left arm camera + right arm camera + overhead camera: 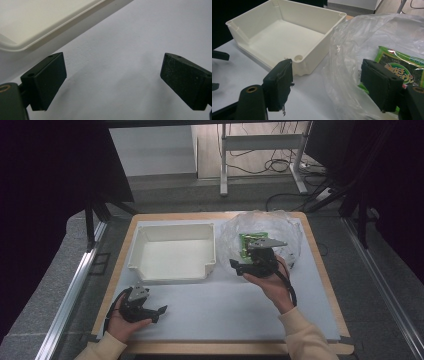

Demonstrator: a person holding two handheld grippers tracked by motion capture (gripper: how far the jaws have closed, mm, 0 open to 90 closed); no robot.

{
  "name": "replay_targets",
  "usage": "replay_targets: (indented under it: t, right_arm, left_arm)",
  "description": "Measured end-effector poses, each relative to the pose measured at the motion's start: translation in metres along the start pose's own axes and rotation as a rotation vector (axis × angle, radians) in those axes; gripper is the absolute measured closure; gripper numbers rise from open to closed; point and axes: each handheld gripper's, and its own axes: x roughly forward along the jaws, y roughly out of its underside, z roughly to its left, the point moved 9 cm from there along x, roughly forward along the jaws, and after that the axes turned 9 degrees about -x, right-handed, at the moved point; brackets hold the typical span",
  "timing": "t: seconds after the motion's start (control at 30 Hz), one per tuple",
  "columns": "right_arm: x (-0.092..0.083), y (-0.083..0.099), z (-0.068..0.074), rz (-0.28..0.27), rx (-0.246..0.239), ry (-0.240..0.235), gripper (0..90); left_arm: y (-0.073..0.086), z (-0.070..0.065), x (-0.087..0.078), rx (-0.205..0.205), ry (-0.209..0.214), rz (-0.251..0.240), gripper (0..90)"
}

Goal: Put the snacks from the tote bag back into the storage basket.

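An empty white plastic bin (pixel 172 252) sits at the table's back left, with its corner wall (pixel 317 53) close in the right gripper view. To its right lies a crumpled clear plastic bag (pixel 280 227) holding a green seaweed snack packet (pixel 246 241). My right gripper (pixel 239 268) is open at the bag's front-left edge, jaws pointing left. In its own view the right gripper (pixel 327 86) straddles the bag's edge (pixel 344 75), one jaw in front of the packet (pixel 405 66). My left gripper (pixel 159 314) is open near the front left. In its own view the left gripper (pixel 112 82) hangs over bare mat.
A white mat (pixel 225 305) covers the wooden table (pixel 320 265). The bin's rim (pixel 37 37) lies just beyond the left jaws. Beyond the table are a desk frame (pixel 260 150) and floor cables (pixel 280 167), with dark curtains on both sides.
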Motion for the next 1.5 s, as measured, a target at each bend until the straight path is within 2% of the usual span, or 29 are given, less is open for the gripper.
replay_targets:
  t: [0.3,0.67,0.83,0.93,1.2,1.33,1.5]
  right_arm:
    - [-0.002,-0.008,-0.018,-0.013,0.021,0.025,26.6]
    - [-0.001,-0.012,-0.041,-0.004,0.057,0.033,26.4]
    - [-0.001,-0.012,-0.054,-0.004,0.073,0.064,26.5]
    - [0.002,-0.009,-0.059,0.010,0.083,0.071,26.4]
    - [0.018,-0.004,-0.069,0.055,0.127,0.049,27.0]
    - [0.022,-0.004,-0.077,0.083,0.125,0.075,27.4]
    - [0.025,-0.002,-0.092,0.130,0.135,0.107,27.9]
  left_arm:
    - [0.000,0.002,0.000,-0.006,-0.019,-0.004,6.8]
    - [0.001,0.002,0.001,-0.009,-0.015,0.007,7.0]
    - [0.002,0.002,0.001,0.001,-0.012,0.019,7.2]
    - [0.002,0.002,0.001,0.000,-0.009,0.020,7.2]
    - [0.003,0.001,-0.002,0.000,0.007,0.008,7.3]
    - [0.003,-0.002,-0.003,0.009,0.022,0.006,7.4]
    - [0.002,-0.001,-0.004,0.007,0.020,0.001,7.4]
